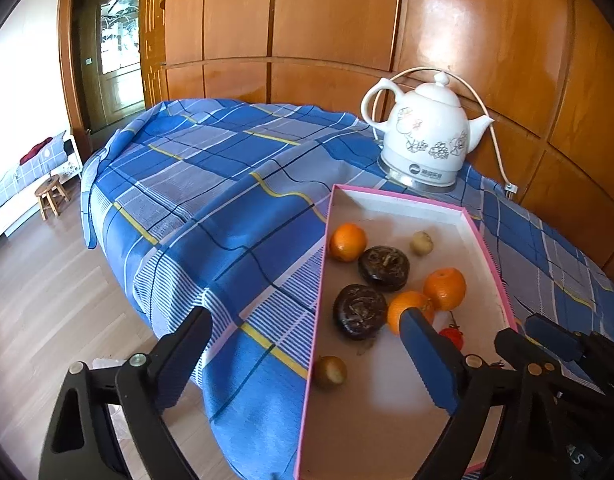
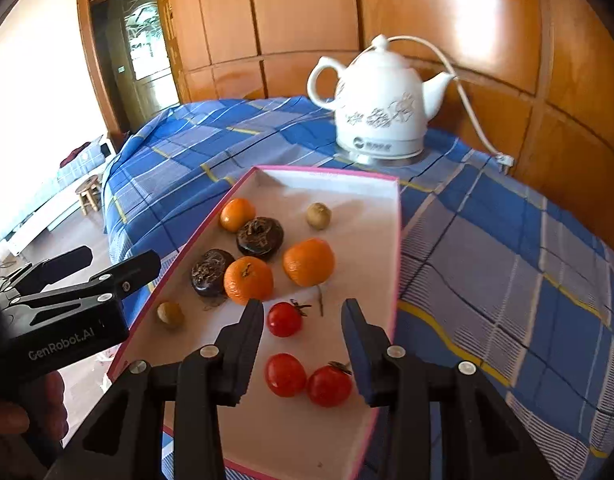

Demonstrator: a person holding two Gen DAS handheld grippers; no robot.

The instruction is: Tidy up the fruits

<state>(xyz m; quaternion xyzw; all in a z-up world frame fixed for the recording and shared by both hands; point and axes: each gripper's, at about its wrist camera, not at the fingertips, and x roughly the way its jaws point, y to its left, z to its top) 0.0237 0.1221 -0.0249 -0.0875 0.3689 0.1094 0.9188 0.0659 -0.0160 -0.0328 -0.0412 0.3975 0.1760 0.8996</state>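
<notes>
The left gripper (image 1: 307, 336) is standing wide, one finger over the checked blue cloth (image 1: 211, 184) and the other over the tray, with nothing between them. The pink-rimmed tray (image 2: 395, 240) is lying on the cloth in front of the white kettle (image 2: 381, 108) and is holding all the fruit.

Going left to right in the right wrist view: a small brownish-green fruit (image 2: 170, 314) is sitting alone near the tray's left rim. Two dark, wrinkled, flattened fruits (image 2: 211, 270) (image 2: 260, 237) are lying just beside each other. An orange (image 2: 237, 214) is sitting behind them, a second orange (image 2: 248, 280) is touching the nearer dark fruit, and a third orange (image 2: 308, 261) is lying just to its right. A pale green fruit (image 2: 318, 215) is resting apart, farther back.

The right gripper (image 2: 303, 312) is hanging over the tray's near part, its fingers at a narrow gap and gripping nothing; one red tomato (image 2: 283, 319) is showing between them, apart from both pads.

Only the right wrist view is showing the other two tomatoes (image 2: 285, 374) (image 2: 329, 385), touching each other, and a hand (image 2: 11, 412) under the left tool. The left wrist view is catching just one tomato (image 1: 453, 337), half hidden behind a finger, and is alone in showing the floor (image 1: 47, 280) beside the table.
</notes>
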